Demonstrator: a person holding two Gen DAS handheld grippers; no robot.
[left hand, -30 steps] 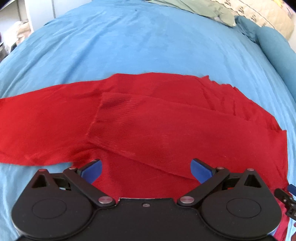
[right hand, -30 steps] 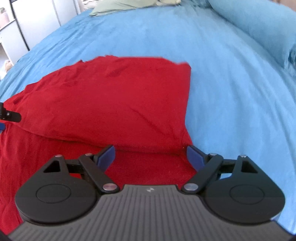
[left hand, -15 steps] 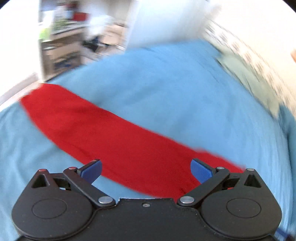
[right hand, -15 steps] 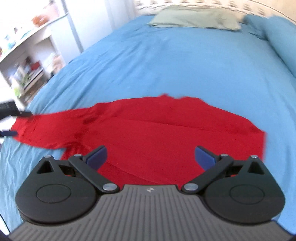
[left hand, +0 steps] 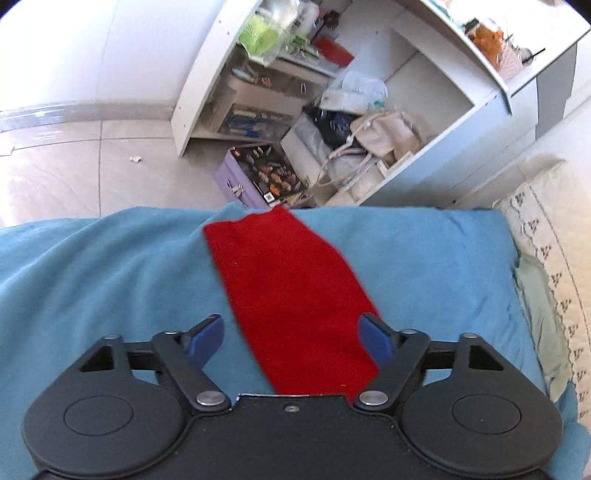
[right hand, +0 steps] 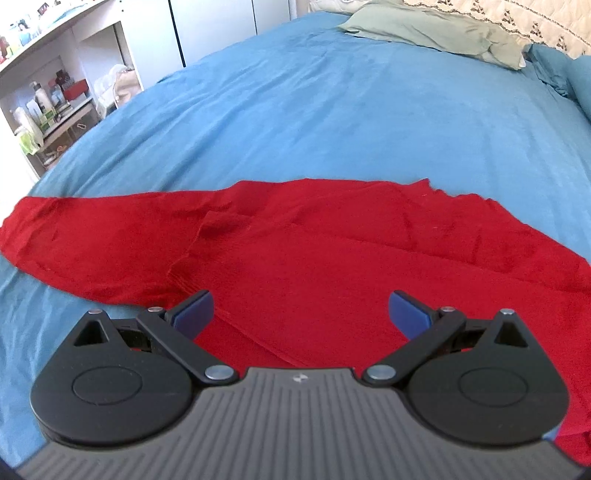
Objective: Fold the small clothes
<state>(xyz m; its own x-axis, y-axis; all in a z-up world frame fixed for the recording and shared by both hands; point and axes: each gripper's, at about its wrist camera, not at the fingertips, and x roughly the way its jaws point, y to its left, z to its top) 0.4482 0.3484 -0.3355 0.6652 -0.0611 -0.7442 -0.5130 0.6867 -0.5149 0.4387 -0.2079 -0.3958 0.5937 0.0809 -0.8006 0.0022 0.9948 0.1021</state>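
- Lying spread on the blue bed cover (right hand: 332, 110), the red garment (right hand: 332, 258) sits toward the near side of the bed, its body partly folded over itself so that one layer overlaps another along a slanted edge.
- One long sleeve (left hand: 284, 284) stretches out from the body to the bed's side edge, where its cuff end reaches the drop toward the floor.
- The left gripper (left hand: 291, 336) hangs over that sleeve with its jaws wide apart and nothing between them; the blue fingertips (left hand: 207, 336) stand either side of the sleeve's width, and whether they touch the cloth cannot be told.
- The right gripper (right hand: 301, 312) is over the garment's body, jaws likewise spread wide and holding nothing, red cloth showing in the gap between them.
- A pale green pillow (right hand: 432, 29) rests at the head end of the bed, well apart from the garment.
- Beyond the bed's side edge stand white shelves (left hand: 332, 92) crowded with bags and bottles, and a purple box (left hand: 251, 177) sits on the tiled floor (left hand: 74, 166) just beside them.
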